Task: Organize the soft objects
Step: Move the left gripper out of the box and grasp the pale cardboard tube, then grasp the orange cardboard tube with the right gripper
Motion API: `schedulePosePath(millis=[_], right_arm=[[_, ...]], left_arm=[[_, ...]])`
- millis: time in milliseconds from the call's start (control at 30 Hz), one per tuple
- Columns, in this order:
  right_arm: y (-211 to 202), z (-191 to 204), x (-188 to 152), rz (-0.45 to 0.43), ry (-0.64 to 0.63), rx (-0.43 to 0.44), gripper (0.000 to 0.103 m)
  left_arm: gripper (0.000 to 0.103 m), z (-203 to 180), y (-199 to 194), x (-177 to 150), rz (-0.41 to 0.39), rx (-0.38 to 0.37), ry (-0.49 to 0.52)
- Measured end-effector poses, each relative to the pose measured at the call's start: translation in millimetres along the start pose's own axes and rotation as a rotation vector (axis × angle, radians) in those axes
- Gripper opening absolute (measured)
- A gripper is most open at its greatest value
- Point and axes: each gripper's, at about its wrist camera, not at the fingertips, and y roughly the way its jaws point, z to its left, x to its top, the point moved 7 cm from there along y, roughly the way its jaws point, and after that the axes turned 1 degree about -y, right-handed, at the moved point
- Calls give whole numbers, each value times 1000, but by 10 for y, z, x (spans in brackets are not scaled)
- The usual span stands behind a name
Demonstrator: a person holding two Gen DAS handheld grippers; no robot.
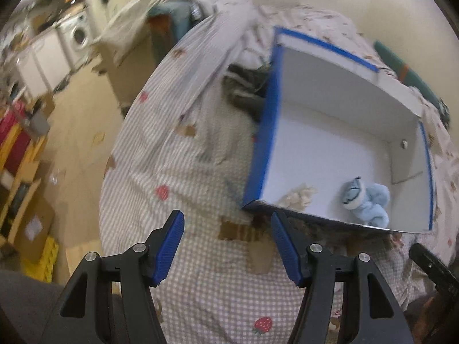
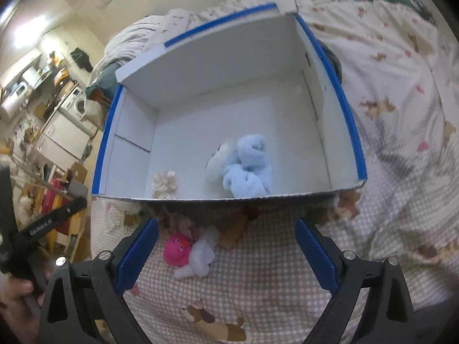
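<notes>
Both tongs gape empty: right gripper (image 2: 226, 246) frames the pink toy (image 2: 176, 249) at six o'clock of the box (image 2: 348, 120); left gripper (image 1: 228, 243) waits aside.

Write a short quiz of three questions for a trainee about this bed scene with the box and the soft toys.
1. True or false: the light blue plush toy lies inside the blue-edged box.
2. Which soft thing lies outside the box, on the checked bedcover? A) pink and white toy B) cream fluffy piece C) light blue plush toy
3. Fill in: both the right gripper and the left gripper are ____ and hold nothing.

Key: 1 true. 2 A, the pink and white toy; the cream fluffy piece is in the box. 3 open.
</notes>
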Motion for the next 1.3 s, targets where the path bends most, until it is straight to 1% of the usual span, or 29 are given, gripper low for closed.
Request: schedulePosePath(millis=[133,233,300,333,367,400,433,500,600,700,800,833,867,933,1067,1100,1167,1300], right_arm=[[63,-22,-20,23,16,-14,102],[101,8,-39,34,-2,-22,102],[132,35,-48,41,-21,-35,102],[145,53,-53,42,-29,-41,102],[154,65,-58,43,-36,-45,102],[162,76,-54,44,-41,-45,102],[169,85,-48,46,-44,-45,102],[192,101,-47,51,-50,-48,102],[235,131,-57,64,-65,-49,102],[247,165,-72,70,-93,-59,102],[253,158,-83,79,-91,-51,102],[256,148,-86,81,-87,-51,102],[261,139,-86,84,-83,-52,102],[284,120,-80,92,-73,-52,102],[340,92,-81,108,-62,-61,102],[351,91,-76,109,-62,-67,102],[372,105,-68,110,-66,-69,102],[399,111,-72,115,-64,-75,102]], left_arm=[[60,83,152,-72,67,19,-28],[60,2,316,-161,148,-7,-20],[60,-81,453,-274,229,-57,-29],[57,-141,529,-342,277,-88,-35],[49,-190,581,-393,311,-107,-34],[47,-251,631,-442,337,-118,-23],[46,-308,672,-471,353,-122,-6],[46,-385,734,-495,361,-109,20],[46,-458,834,-545,375,-67,51],[46,-476,941,-575,395,-40,49],[46,-478,1013,-571,409,-42,30],[40,-469,1029,-573,415,-46,20],[31,-470,1062,-546,420,-49,14],[25,-484,1091,-577,441,-64,-1],[25,-475,1121,-558,446,-58,9],[23,-478,1124,-561,444,-53,16],[13,-484,1119,-575,434,-37,21],[11,-452,1088,-590,445,-51,2]])
